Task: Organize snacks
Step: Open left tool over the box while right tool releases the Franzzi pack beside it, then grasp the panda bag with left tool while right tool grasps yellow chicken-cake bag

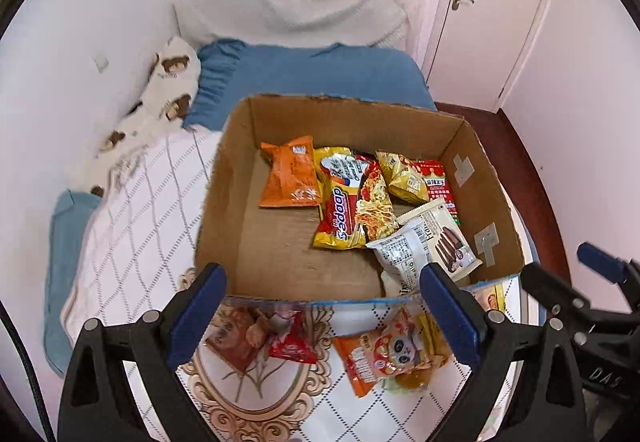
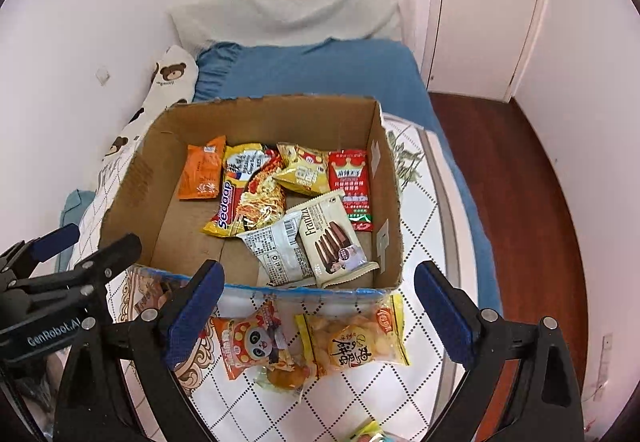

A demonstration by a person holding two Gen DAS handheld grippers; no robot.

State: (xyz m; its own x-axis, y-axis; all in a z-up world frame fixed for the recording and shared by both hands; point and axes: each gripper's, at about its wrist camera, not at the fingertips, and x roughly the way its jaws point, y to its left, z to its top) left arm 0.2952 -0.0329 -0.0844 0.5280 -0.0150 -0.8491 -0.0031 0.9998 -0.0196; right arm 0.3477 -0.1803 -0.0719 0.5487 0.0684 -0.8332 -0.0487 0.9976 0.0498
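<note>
An open cardboard box (image 1: 224, 177) (image 2: 132, 177) stands on the bed and holds several snack packets, among them a yellow Sedaap noodle pack (image 1: 352, 201) (image 2: 248, 193) and a Franzzi wafer pack (image 2: 332, 238). In front of the box lie a panda-print orange packet (image 1: 384, 354) (image 2: 252, 342), a yellow chips bag (image 2: 352, 338) and a small red packet (image 1: 292, 346). My left gripper (image 1: 324, 314) is open and empty above the loose packets. My right gripper (image 2: 320, 318) is open and empty over the panda packet and chips bag.
The bed has a white diamond-pattern cover (image 1: 132, 226), a blue sheet (image 2: 320, 69) and a bear-print pillow (image 1: 168, 81) by the left wall. A door (image 2: 488, 1) and dark wood floor (image 2: 520, 161) are to the right.
</note>
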